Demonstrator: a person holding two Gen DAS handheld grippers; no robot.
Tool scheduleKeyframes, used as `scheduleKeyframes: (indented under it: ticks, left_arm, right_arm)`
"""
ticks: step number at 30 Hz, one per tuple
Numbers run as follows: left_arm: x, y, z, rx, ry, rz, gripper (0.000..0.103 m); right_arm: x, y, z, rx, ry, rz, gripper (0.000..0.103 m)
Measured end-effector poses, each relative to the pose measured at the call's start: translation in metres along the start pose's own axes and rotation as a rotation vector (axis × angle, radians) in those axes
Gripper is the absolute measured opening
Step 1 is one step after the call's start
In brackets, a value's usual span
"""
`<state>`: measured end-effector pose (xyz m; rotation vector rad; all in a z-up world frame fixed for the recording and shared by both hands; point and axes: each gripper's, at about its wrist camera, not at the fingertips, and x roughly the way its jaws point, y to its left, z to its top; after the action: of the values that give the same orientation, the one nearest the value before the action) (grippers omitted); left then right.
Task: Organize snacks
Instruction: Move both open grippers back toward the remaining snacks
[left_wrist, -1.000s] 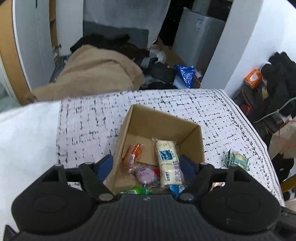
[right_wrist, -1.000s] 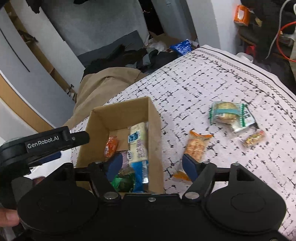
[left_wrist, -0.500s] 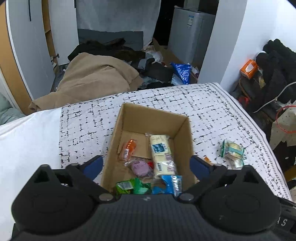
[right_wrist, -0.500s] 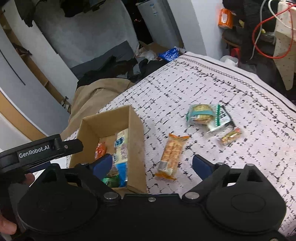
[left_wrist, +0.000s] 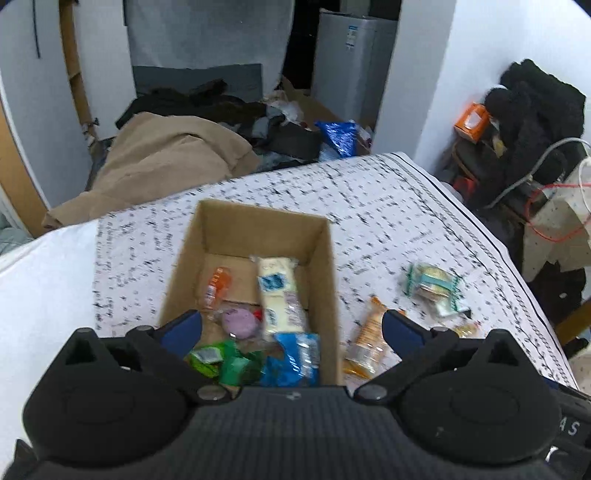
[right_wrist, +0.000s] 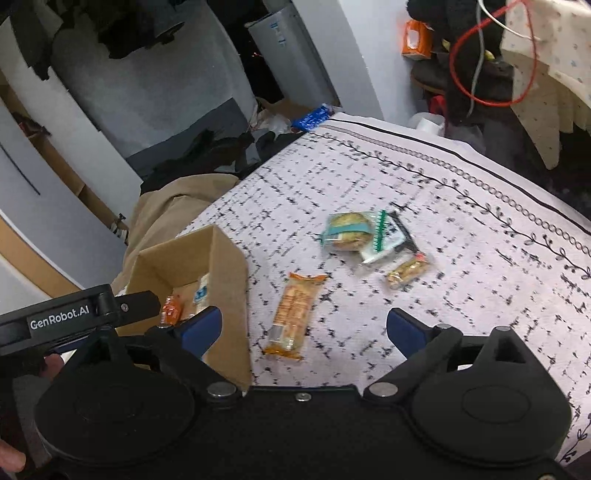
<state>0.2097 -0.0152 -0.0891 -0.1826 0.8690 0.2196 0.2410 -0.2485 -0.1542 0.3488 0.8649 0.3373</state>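
An open cardboard box (left_wrist: 258, 225) stands on the black-flecked white cloth (left_wrist: 388, 206). Inside lie a long cream packet (left_wrist: 280, 295), a small orange one (left_wrist: 216, 286), a purple round one (left_wrist: 240, 323), green wrappers (left_wrist: 225, 363) and a blue packet (left_wrist: 295, 356). My left gripper (left_wrist: 291, 328) hangs open above the box's near end, holding nothing. My right gripper (right_wrist: 303, 328) is open too, above an orange packet (right_wrist: 295, 314) lying just right of the box (right_wrist: 229, 266). Farther off lie a teal-banded round biscuit pack (right_wrist: 347, 230), a white-green packet (right_wrist: 388, 240) and a small nut bar (right_wrist: 406, 271).
The cloth's bordered edge (right_wrist: 517, 199) runs along the right, with clothes, cables and an orange carton (right_wrist: 415, 40) beyond. A tan blanket (left_wrist: 162, 162) and clutter lie past the far edge. The left device's black casing (right_wrist: 74, 317) and a person's hand (right_wrist: 11, 458) show at lower left.
Both grippers have opened wider. The left one has drawn back from inside the box. The right one has swung rightward from the box to over the orange packet on the cloth.
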Motion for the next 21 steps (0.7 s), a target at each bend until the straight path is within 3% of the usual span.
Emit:
scheduleKeyframes:
  ticks: [14,21]
  left_arm:
    - [0.020,-0.044,-0.009,-0.016,0.084,-0.043,0.103]
    - [0.025,-0.065,-0.008,0.043,0.073,-0.037,0.103]
  right_arm:
    - [-0.011,-0.057,0.002,0.078,-0.014,-0.028,0.095]
    - [0.000,-0.077,0.000,0.116,0.011,-0.019,0.083]
